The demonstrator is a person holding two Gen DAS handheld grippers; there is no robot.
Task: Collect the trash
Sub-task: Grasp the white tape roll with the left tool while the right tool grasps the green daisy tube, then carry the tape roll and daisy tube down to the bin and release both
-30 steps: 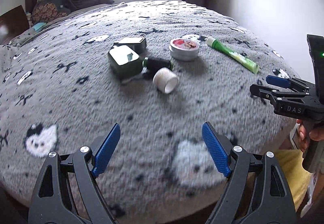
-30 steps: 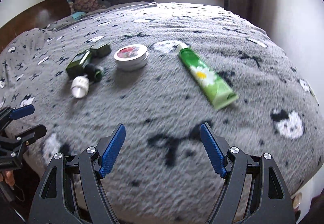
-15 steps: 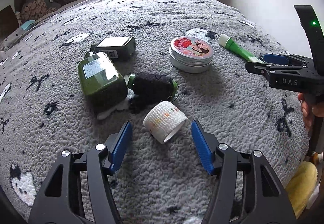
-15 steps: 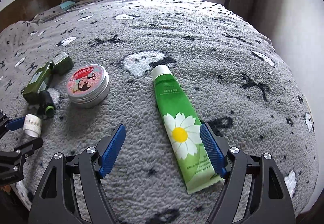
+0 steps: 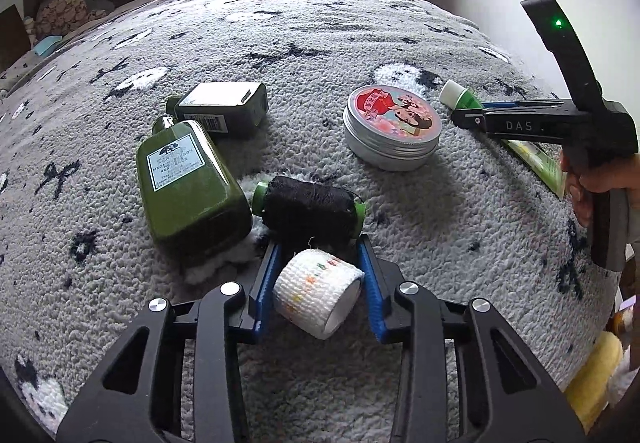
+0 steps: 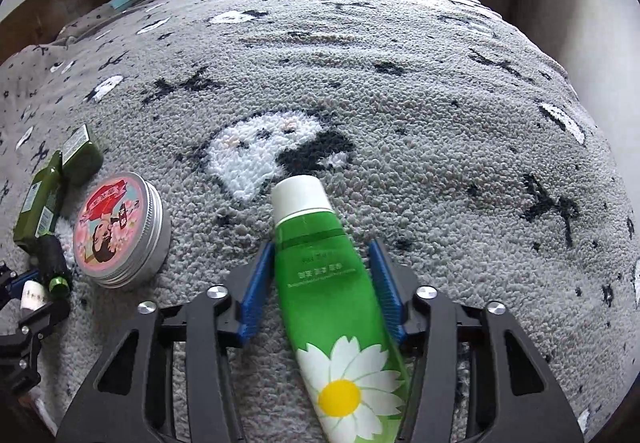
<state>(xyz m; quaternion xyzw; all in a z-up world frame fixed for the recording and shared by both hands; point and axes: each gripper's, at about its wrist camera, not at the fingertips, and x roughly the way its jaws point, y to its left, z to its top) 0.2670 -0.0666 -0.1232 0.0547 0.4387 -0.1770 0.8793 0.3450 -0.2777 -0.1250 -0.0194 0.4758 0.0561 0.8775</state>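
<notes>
Currently, both tools are closing on separate items lying on the bed blanket point(image 5: 400, 223).

Left tool point(image 5: 318, 279): its jaws bracket the white bandage roll point(image 5: 318, 293), pads close to its sides, contact not confirmed. The black thread spool point(image 5: 310, 213) sits touching the roll at 12 o'clock; a fingertip could snag it. The soft roll may squash or roll out.

Right tool point(image 6: 322, 283): its jaws straddle the green tube point(image 6: 328, 283), cap at 12 o'clock, not yet gripping. Its slick, tapering body could slip free, or contents may squeeze out.
</notes>
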